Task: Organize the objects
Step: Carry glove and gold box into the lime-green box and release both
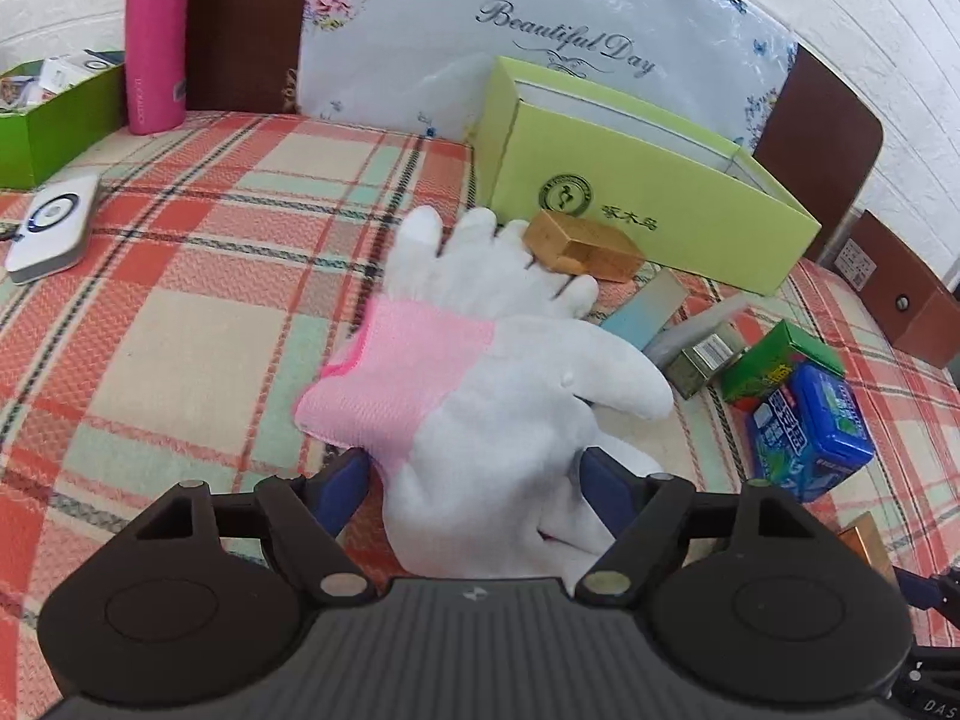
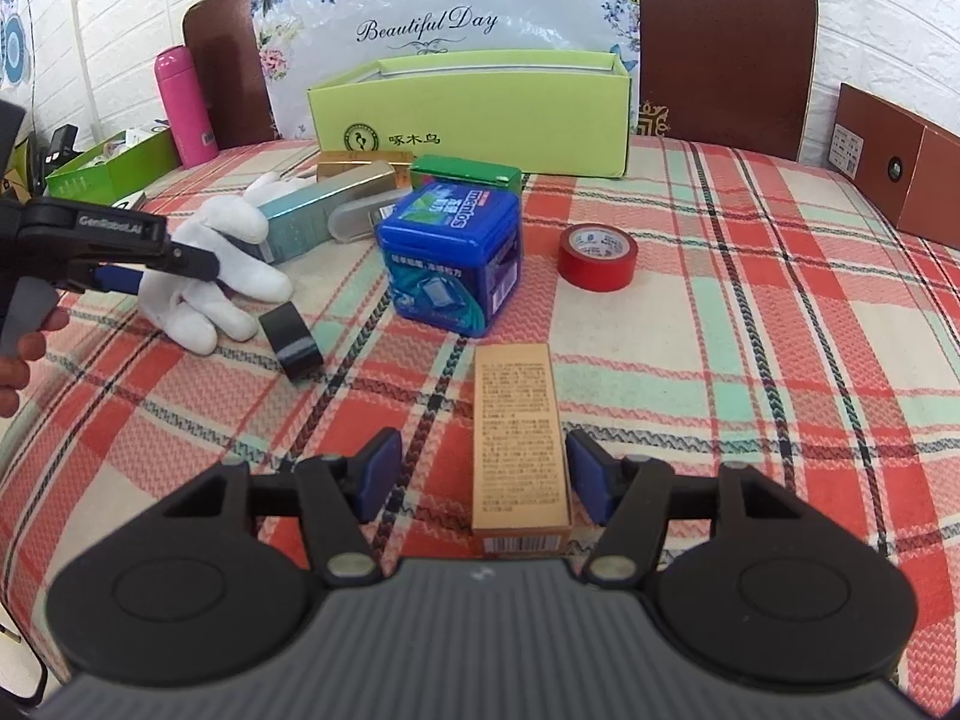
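While the left gripper's point(image 1: 477, 480) jaws straddle the limp, light glove point(image 1: 498, 384) unclosed, best pinched mid-palm, the right gripper's point(image 2: 480, 477) jaws stand open around the stiff carton point(image 2: 519, 438) at six o'clock on the desk point(image 2: 750, 360).

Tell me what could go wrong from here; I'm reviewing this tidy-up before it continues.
1. The left claw straddles a limp white glove; it may bunch or slip, dragging the other glove lying under it.
2. The right claw sits off-centre around the tan box, so closing could push it sideways.
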Action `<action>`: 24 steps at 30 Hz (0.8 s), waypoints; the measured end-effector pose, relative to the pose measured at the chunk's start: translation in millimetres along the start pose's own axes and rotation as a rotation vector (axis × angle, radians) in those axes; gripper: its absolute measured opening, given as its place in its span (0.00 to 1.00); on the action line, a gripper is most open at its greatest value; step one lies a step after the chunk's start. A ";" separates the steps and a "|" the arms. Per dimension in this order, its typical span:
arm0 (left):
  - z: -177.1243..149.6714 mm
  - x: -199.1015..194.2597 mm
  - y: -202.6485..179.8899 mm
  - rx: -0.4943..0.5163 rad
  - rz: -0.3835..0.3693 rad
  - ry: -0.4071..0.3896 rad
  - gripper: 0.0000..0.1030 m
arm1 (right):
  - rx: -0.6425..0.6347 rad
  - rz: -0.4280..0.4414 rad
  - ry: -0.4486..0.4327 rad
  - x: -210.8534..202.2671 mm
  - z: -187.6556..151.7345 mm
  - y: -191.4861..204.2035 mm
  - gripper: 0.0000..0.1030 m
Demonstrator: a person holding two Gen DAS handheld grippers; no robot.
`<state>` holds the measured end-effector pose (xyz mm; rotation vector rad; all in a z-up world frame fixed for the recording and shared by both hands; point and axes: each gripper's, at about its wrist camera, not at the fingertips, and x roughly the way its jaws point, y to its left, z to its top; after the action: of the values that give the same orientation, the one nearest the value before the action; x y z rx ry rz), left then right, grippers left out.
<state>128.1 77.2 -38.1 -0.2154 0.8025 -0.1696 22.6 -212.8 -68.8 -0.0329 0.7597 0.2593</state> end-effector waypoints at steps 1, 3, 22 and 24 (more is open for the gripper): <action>-1.0 0.5 -0.9 0.007 -0.018 0.010 0.51 | -0.001 -0.004 0.001 -0.8 -0.3 -0.4 0.58; -3.6 -1.6 -5.5 0.033 -0.029 0.023 0.39 | -0.006 -0.019 -0.004 -4.2 -0.4 -1.1 0.57; 11.0 -53.6 -41.1 0.136 -0.197 -0.021 0.08 | 0.034 0.211 -0.114 -35.3 34.6 -7.5 0.29; 23.9 -58.9 -49.3 0.147 -0.227 -0.050 0.08 | 0.026 0.222 -0.149 -36.5 50.6 -9.8 0.29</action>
<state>101.9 46.3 31.4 -0.1705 0.7117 -0.4339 33.9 -224.1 -7.7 0.0955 0.6183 0.4581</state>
